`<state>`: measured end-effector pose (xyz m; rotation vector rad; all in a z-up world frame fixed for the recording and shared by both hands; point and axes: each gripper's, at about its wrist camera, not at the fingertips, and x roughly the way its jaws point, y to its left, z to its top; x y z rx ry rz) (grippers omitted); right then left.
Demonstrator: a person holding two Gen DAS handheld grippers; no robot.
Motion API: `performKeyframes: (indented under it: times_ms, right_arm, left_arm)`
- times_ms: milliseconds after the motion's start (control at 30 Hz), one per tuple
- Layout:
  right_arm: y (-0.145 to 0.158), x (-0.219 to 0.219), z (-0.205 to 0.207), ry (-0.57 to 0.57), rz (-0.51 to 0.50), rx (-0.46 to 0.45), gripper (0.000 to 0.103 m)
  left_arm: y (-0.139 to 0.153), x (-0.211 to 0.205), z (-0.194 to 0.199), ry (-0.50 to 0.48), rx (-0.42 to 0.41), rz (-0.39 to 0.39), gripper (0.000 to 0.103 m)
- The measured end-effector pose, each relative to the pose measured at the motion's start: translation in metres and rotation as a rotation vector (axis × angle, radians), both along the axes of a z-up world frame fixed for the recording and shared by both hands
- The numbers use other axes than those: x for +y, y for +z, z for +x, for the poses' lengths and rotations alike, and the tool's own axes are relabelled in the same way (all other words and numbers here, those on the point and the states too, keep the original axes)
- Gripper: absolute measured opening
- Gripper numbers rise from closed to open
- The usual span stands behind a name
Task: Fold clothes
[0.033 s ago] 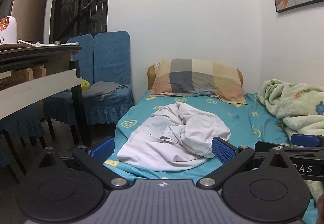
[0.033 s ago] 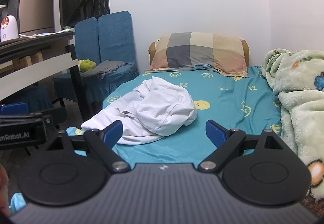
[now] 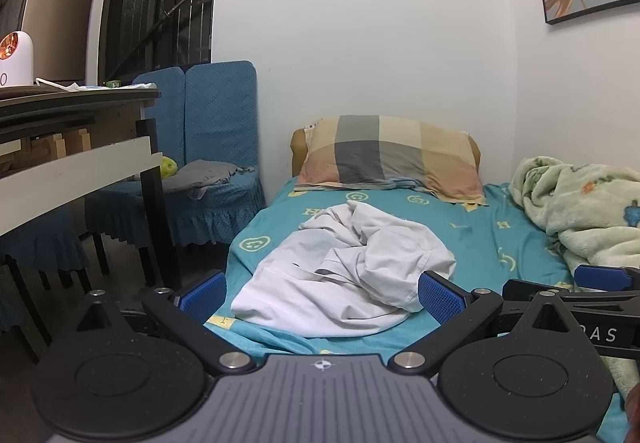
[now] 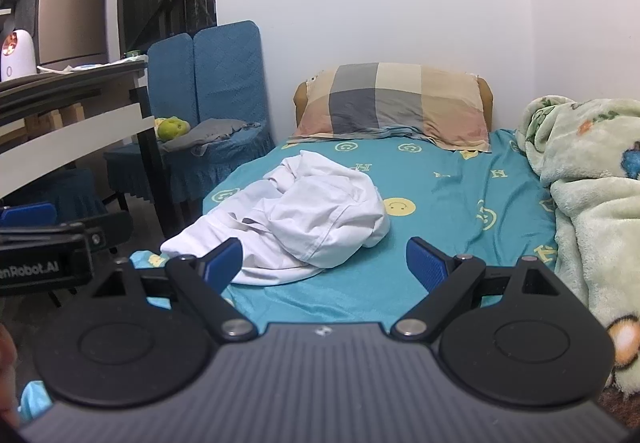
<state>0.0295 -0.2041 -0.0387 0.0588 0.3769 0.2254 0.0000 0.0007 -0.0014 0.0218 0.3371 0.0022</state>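
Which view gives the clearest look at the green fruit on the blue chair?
The right wrist view: the green fruit sits in plain sight on the blue chair beside the grey cloth. In the left wrist view only a sliver of it shows past the table leg.

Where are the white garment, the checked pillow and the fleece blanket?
white garment (image 3: 352, 267), left wrist view, middle of the crumpled heap.
checked pillow (image 4: 394, 105), right wrist view, centre of its front face.
fleece blanket (image 4: 592, 179), right wrist view, its bunched upper folds.
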Motion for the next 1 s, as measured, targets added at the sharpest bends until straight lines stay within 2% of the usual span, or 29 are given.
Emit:
performKeyframes:
  times_ms: [200, 633, 800, 1000]
  right_arm:
    - [-0.0044, 0.0070, 0.0048, -0.005, -0.043, 0.015, 0.090]
    - [-0.0034, -0.0006, 0.0034, -0.004, 0.000, -0.004, 0.090]
    - [-0.0020, -0.0007, 0.0015, 0.000, -0.001, -0.012, 0.090]
    - [-0.0004, -0.0012, -0.0004, 0.001, 0.002, -0.020, 0.090]
  left_arm:
    - [-0.0058, 0.0031, 0.0002, -0.016, 0.000, -0.007, 0.103]
    - [-0.0088, 0.0032, 0.0002, -0.025, -0.016, -0.001, 0.103]
    - [-0.0085, -0.0010, -0.0002, 0.007, -0.019, 0.027, 0.103]
    - [-0.0085, -0.0001, -0.0006, 0.022, -0.015, 0.021, 0.103]
